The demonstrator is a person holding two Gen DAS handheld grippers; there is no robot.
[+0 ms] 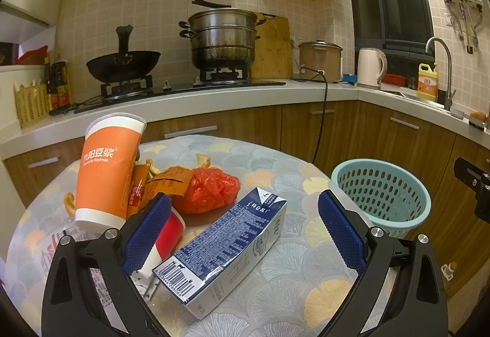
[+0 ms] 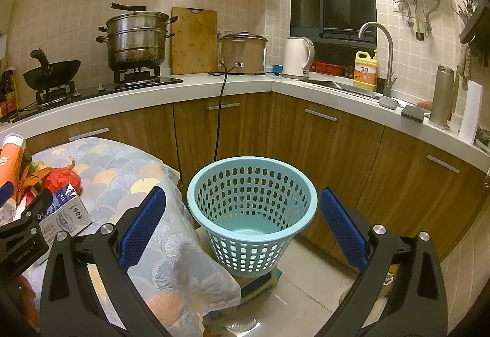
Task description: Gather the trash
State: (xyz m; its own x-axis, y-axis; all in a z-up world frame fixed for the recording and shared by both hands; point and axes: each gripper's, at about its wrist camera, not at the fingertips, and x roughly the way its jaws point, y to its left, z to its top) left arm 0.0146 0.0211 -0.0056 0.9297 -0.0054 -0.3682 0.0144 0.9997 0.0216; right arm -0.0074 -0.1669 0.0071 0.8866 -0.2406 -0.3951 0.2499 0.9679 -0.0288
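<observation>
We hold the left gripper point(image 1: 242, 226) wide open over the table point(image 1: 294, 272), its blue pads straddling a milk carton point(image 1: 226, 248) without touching it. The carton is a long blue-and-white box lying flat on its side on the patterned cloth, printed with dense white text and a barcode on the near end; its long axis runs diagonally, the barcode end toward us at lower left and the folded top pointing away to the upper right. Just beyond it lies the rest of the trash: an orange soy-milk cup point(image 1: 107, 171) standing tilted, a crumpled red plastic bag point(image 1: 211, 190), orange sachet wrappers point(image 1: 165, 181), and a red-and-white cup point(image 1: 167, 236) partly hidden behind the left pad. Our right gripper point(image 2: 243, 219) is equally wide open and holds nothing, hanging above the light-blue perforated basket point(image 2: 251, 202), which stands upright on the floor beside the table with its mouth facing up.
</observation>
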